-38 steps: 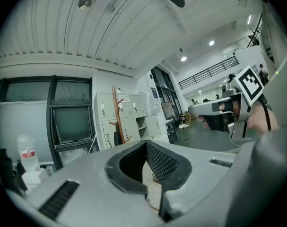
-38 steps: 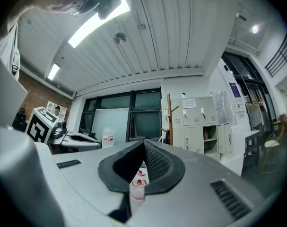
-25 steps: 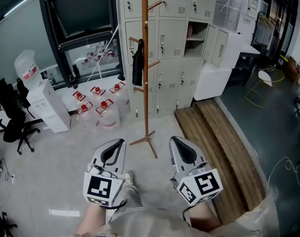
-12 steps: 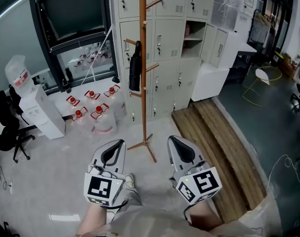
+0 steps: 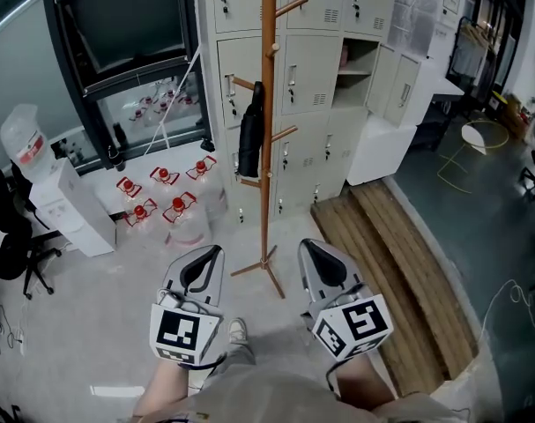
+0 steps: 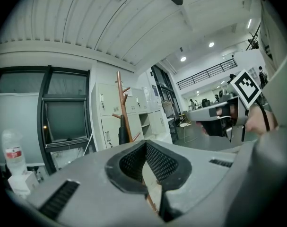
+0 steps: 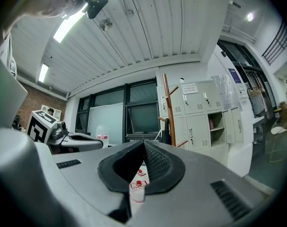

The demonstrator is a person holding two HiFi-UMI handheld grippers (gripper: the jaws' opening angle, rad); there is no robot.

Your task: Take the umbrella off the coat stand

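A tall wooden coat stand (image 5: 268,122) rises in front of the lockers. From a peg on its left side hangs a black folded umbrella (image 5: 248,130). My left gripper (image 5: 212,254) and right gripper (image 5: 309,247) are held level side by side, short of the stand's feet, both shut and empty. In the left gripper view the stand (image 6: 123,108) and umbrella (image 6: 121,135) show above the shut jaws of the left gripper (image 6: 145,143). Through the right gripper view I see the stand (image 7: 168,108) and umbrella (image 7: 166,137) beyond the right gripper (image 7: 144,143).
Grey lockers (image 5: 320,77) stand right behind the coat stand. Several red-capped water bottles (image 5: 161,205) lie on the floor to the left, near a water dispenser (image 5: 60,205) and an office chair (image 5: 7,236). A wooden step (image 5: 390,245) runs along the right.
Both grippers have moved forward toward the coat stand, whose base now sits closer to them in the head view. Both stayed shut.
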